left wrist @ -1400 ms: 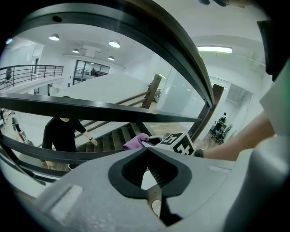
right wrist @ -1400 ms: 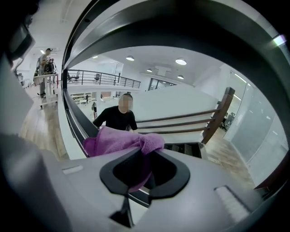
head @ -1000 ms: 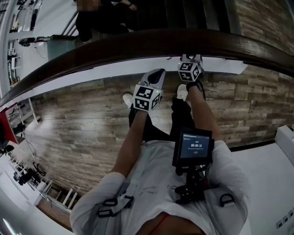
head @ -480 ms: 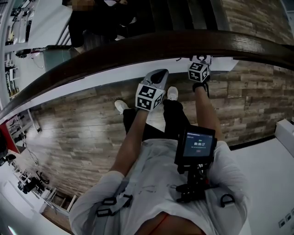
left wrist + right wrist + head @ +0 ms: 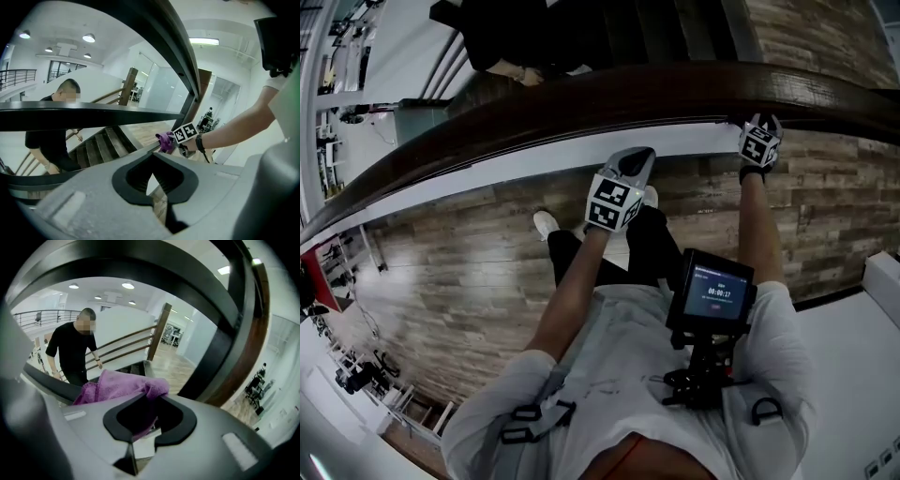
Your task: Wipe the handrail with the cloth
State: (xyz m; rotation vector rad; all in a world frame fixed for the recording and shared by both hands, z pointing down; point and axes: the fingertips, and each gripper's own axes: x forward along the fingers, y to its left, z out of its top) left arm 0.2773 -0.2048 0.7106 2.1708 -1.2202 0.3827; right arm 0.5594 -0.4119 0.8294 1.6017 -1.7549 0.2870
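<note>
1. The dark wooden handrail [image 5: 581,103] sweeps across the head view from lower left to upper right, above a wood-plank floor [image 5: 469,253].
2. The right gripper [image 5: 758,131] is up against the handrail's near edge, far along its right-hand stretch. The person's arm is stretched out behind it.
3. In the right gripper view, the right gripper [image 5: 140,413] has its jaws closed on a purple cloth [image 5: 119,385]. The cloth is bunched up, with most of it bulging above and to the left of the jaws.
4. The left gripper view shows the same cloth [image 5: 165,140] from the side – a small purple wad pressed to the rail, just beside the right gripper's marker cube [image 5: 186,132].
5. The left gripper [image 5: 628,164] hangs short of the handrail, well apart from the right one. Its jaws [image 5: 152,161] are together and hold nothing.
6. Beyond the rail, another person in black [image 5: 75,352] stands on the stairs [image 5: 101,145].
7. A small screen [image 5: 712,295] is mounted at the wearer's chest.
</note>
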